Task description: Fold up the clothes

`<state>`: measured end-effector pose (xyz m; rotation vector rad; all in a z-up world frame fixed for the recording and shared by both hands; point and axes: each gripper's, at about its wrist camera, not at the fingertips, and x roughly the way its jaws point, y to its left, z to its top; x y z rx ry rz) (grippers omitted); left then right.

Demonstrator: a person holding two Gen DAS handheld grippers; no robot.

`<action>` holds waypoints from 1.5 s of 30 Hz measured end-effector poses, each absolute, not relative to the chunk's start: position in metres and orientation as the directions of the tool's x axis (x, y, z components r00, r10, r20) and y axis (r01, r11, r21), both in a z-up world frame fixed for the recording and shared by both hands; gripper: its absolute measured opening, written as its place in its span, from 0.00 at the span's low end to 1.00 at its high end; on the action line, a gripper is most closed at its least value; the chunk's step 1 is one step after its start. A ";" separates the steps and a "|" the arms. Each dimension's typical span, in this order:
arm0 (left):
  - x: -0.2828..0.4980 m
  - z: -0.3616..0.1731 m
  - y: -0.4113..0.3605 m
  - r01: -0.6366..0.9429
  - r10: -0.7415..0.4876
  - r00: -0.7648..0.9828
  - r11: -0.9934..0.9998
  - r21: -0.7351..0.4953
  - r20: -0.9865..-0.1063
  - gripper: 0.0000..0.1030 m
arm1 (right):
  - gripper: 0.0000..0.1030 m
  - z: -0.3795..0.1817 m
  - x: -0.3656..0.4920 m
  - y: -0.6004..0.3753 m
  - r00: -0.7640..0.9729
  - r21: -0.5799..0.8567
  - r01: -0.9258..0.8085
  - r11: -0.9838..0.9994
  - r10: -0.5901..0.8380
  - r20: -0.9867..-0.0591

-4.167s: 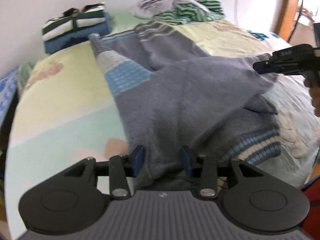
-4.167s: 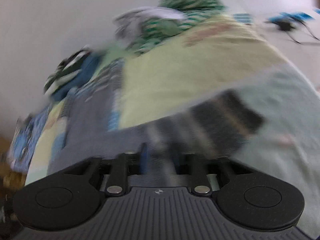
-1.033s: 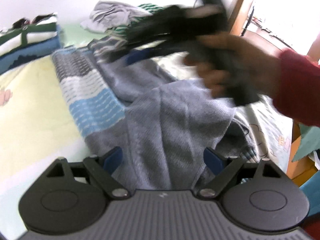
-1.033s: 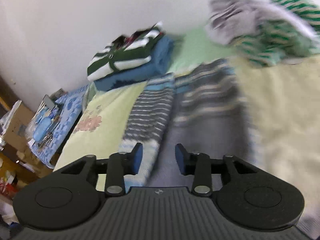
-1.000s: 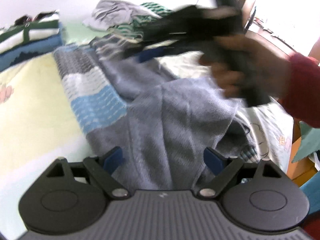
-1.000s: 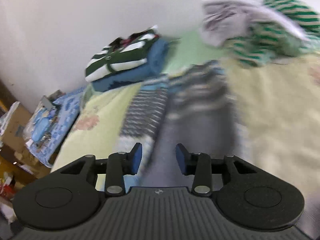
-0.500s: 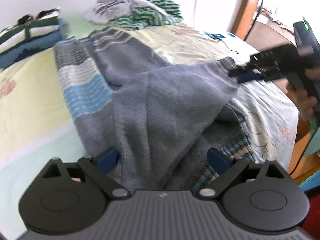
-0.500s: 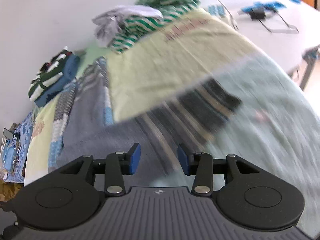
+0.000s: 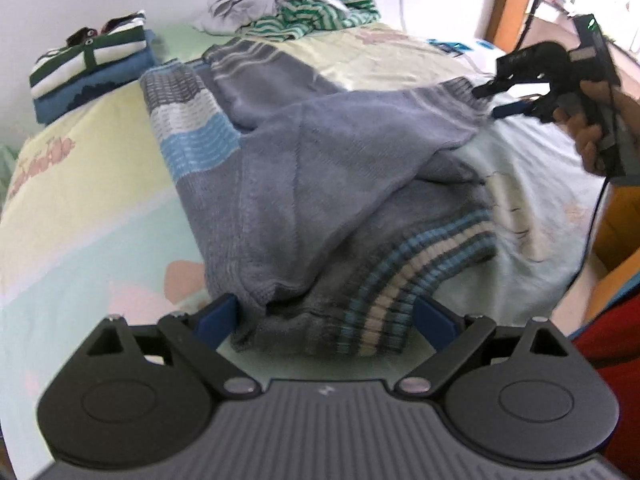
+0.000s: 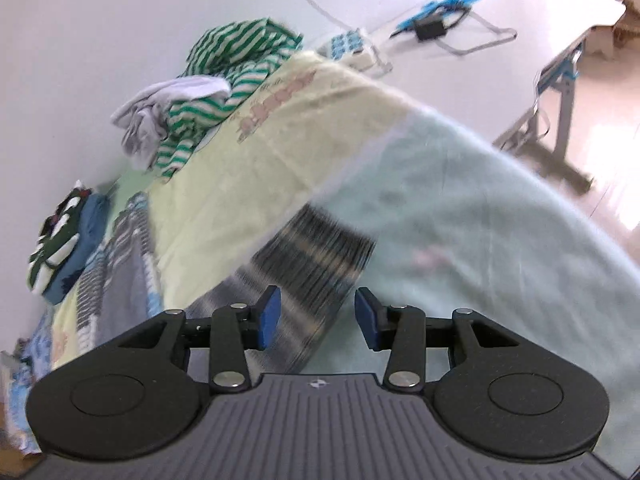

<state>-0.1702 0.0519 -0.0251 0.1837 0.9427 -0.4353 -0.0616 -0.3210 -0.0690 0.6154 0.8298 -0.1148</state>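
Bed (image 9: 92, 184) under sweater (image 9: 320, 184), folded stack (image 9: 92, 68), clothes heap (image 9: 288, 4)

In the right wrist view the striped cuff (image 10: 320, 256) at centre is smeared by motion, its bands unreadable, and its lower end runs under the gripper body. In the left wrist view the red sleeve (image 9: 612, 360) is cut off by the right edge. The folded stack (image 9: 90, 66) at upper left shows no detail of its lower layers.

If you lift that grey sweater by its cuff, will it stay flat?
Probably not. The sweater already lies in soft folds, so it looks floppy and should sag. Its thick knit suggests some weight, and the striped cuff may stretch.
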 end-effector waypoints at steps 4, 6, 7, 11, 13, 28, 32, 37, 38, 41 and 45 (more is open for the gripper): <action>-0.169 -0.026 0.050 0.414 -0.256 0.522 0.910 -0.021 -0.814 0.91 | 0.42 -0.073 -0.053 -0.324 0.712 0.470 0.295 0.832 0.137 -0.689; -0.169 -0.028 0.046 0.415 -0.249 0.521 0.910 -0.013 -0.817 0.91 | 0.35 -0.075 -0.050 -0.325 0.723 0.472 0.284 0.835 0.137 -0.677; -0.169 -0.029 0.046 0.416 -0.247 0.519 0.909 -0.010 -0.818 0.91 | 0.19 -0.076 -0.049 -0.325 0.724 0.469 0.282 0.837 0.134 -0.676; -0.171 -0.033 0.043 0.426 -0.243 0.509 0.905 -0.003 -0.826 0.91 | 0.06 -0.075 -0.052 -0.337 0.725 0.521 0.296 0.801 0.167 -0.669; -0.171 -0.035 0.042 0.429 -0.240 0.503 0.903 -0.001 -0.830 0.91 | 0.06 -0.064 -0.058 -0.345 0.745 0.550 0.283 0.786 0.181 -0.642; -0.176 -0.036 0.033 0.550 -0.303 0.427 0.835 -0.021 -0.852 0.94 | 0.05 -0.068 -0.054 -0.352 0.763 0.477 0.275 0.835 0.113 -0.637; -0.174 -0.010 0.036 0.587 -0.372 0.416 0.807 -0.068 -0.830 0.88 | 0.10 -0.077 -0.052 -0.351 0.754 0.468 0.284 0.837 0.107 -0.648; -0.152 -0.001 0.038 0.576 -0.407 0.484 0.815 -0.068 -0.775 0.93 | 0.41 -0.075 -0.057 -0.353 0.746 0.473 0.287 0.833 0.115 -0.656; -0.146 -0.008 0.037 0.572 -0.406 0.473 0.816 -0.077 -0.782 0.93 | 0.41 -0.076 -0.058 -0.352 0.745 0.477 0.284 0.832 0.122 -0.656; -0.133 -0.035 0.030 0.570 -0.400 0.401 0.813 -0.117 -0.824 0.87 | 0.39 -0.077 -0.058 -0.347 0.745 0.474 0.268 0.839 0.131 -0.654; -0.143 -0.039 0.019 0.627 -0.418 0.389 0.773 -0.097 -0.821 0.95 | 0.11 -0.077 -0.054 -0.343 0.735 0.451 0.258 0.855 0.130 -0.666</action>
